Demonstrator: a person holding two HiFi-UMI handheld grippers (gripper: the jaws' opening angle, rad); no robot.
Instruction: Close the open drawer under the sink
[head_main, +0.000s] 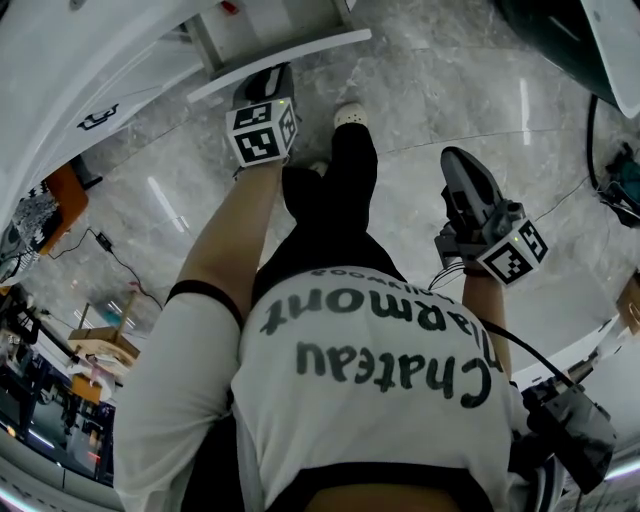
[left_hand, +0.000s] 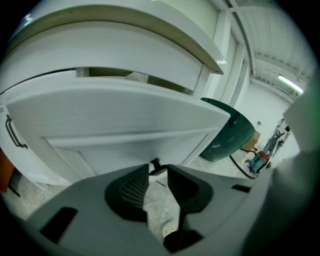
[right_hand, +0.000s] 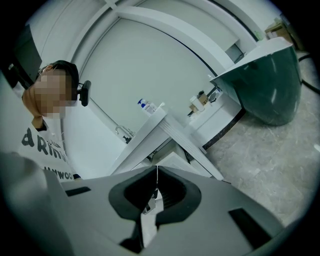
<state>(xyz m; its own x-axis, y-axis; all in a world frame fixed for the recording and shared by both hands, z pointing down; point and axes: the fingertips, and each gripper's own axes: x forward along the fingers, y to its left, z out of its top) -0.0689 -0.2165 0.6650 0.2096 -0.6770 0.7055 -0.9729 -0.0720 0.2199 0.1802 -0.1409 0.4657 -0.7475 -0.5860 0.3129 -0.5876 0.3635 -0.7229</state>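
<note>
The drawer (left_hand: 125, 117) looks rigid and likely slides easily, so push its flat front. The left hand-held gripper (left_hand: 158, 169) gapes empty; the right hand-held gripper (right_hand: 155, 172) is clenched.

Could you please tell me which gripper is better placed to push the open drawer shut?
Left. The left gripper points at the drawer front close ahead, fingers apart and empty; the right gripper, shut, is off to the side, away from it.

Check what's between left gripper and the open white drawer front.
Nothing loose: in the left gripper view, only grey marble floor shows between left gripper and white drawer front.
</note>
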